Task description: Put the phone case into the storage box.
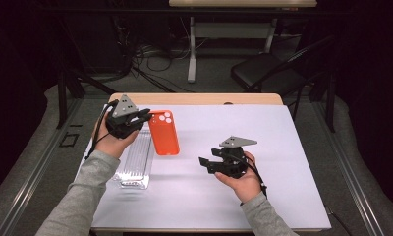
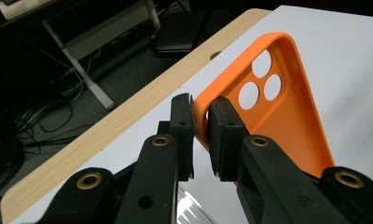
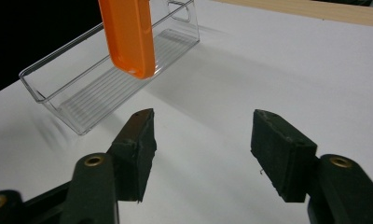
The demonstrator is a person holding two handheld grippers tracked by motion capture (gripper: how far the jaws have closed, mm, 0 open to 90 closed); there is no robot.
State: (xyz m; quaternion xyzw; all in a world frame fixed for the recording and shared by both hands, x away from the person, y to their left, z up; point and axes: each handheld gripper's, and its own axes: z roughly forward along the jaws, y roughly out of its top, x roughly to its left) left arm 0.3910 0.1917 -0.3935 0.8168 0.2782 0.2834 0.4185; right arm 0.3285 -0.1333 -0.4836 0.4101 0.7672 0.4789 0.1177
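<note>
An orange phone case (image 1: 164,133) with three camera holes is held off the white table top, just right of a clear plastic tray (image 1: 135,160). My left gripper (image 1: 148,116) is shut on the case's rim at its camera-hole corner; in the left gripper view the pads (image 2: 222,126) pinch the orange wall (image 2: 287,107). My right gripper (image 1: 204,164) sits lower and to the right, open, with nothing between its jaws (image 3: 201,135). In the right gripper view the case's lower end (image 3: 128,32) hangs in front of the tray (image 3: 105,79).
The white mat (image 1: 234,196) covers a wooden table whose far edge (image 1: 194,98) shows. A black chair (image 1: 263,71) and a desk leg (image 1: 192,54) with cables stand on the floor beyond.
</note>
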